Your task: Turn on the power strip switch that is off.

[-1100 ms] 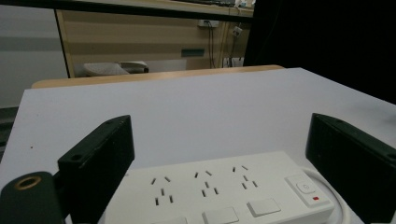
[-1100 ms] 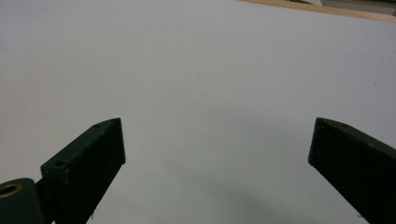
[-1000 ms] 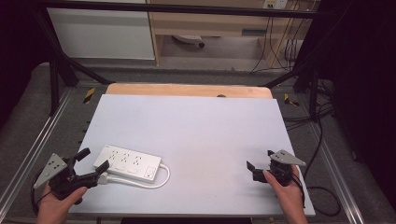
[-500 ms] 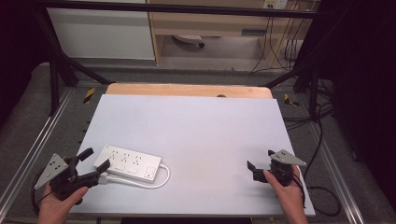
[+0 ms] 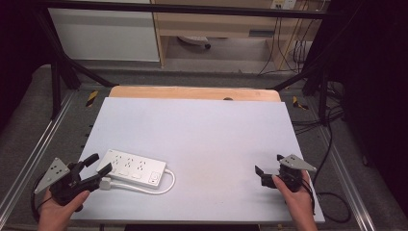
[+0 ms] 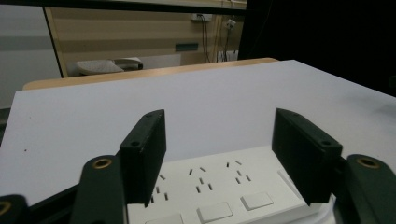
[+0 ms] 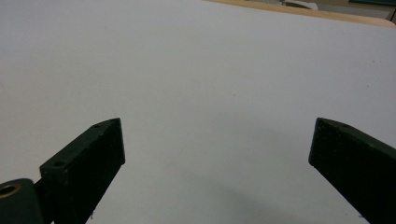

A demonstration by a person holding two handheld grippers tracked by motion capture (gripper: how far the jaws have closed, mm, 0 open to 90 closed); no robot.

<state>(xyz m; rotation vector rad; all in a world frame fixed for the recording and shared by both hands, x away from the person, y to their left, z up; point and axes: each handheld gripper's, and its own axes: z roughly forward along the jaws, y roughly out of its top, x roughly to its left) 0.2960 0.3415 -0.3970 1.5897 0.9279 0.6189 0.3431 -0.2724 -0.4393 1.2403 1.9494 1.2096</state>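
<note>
1. Two grippers rest near the table's (image 5: 202,125) front edge.
2. Left gripper (image 5: 98,168): jaws just closing, straddling the white power strip's (image 5: 132,169) near end, pads apart from it.
3. Right gripper (image 5: 262,174): jaws spread wide over bare tabletop, grasping nothing.

White plastic power strip (image 6: 224,191): near end cut off by the bottom edge of the left gripper view; its left part hidden behind the left black jaw, its right corner behind the right one; whether the pads touch its sides cannot be told; switch markings too small to read in the high view; white cord (image 5: 166,183): its start hidden under the left gripper (image 5: 98,171); person's forearms cut off by the bottom edge of the high view; right gripper (image 7: 217,154): both jaws cut off by the bottom edge of its own view.
</note>
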